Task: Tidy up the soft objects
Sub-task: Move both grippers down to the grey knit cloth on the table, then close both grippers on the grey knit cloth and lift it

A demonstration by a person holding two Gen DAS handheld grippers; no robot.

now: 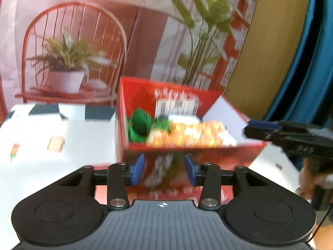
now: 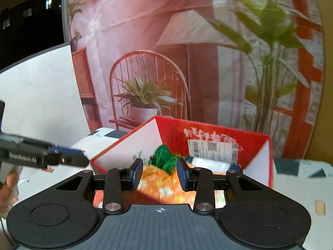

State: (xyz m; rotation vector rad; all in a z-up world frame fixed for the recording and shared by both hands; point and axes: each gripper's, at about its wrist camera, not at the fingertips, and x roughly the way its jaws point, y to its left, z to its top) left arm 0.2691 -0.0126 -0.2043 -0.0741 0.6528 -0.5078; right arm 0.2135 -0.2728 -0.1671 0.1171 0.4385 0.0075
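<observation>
Both fisheye views were bright and warm-toned, though heavily motion-blurred: the open red cardboard box (image 1: 208, 152) and its contents smeared. The white patterned surface (image 1: 52, 129) glared, overexposed. Straight edges bowed near the rims; the right view's upper-left corner stayed dark.

Left tongs (image 1: 164, 171) parted, nothing gripped; right tongs (image 2: 159, 174) parted, angled down; both handheld.

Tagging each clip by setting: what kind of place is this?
Probably a staged tabletop set, not a real living room: the chair, lamp and plants are printed on a creased backdrop behind a white patterned table holding a red box of soft items.
</observation>
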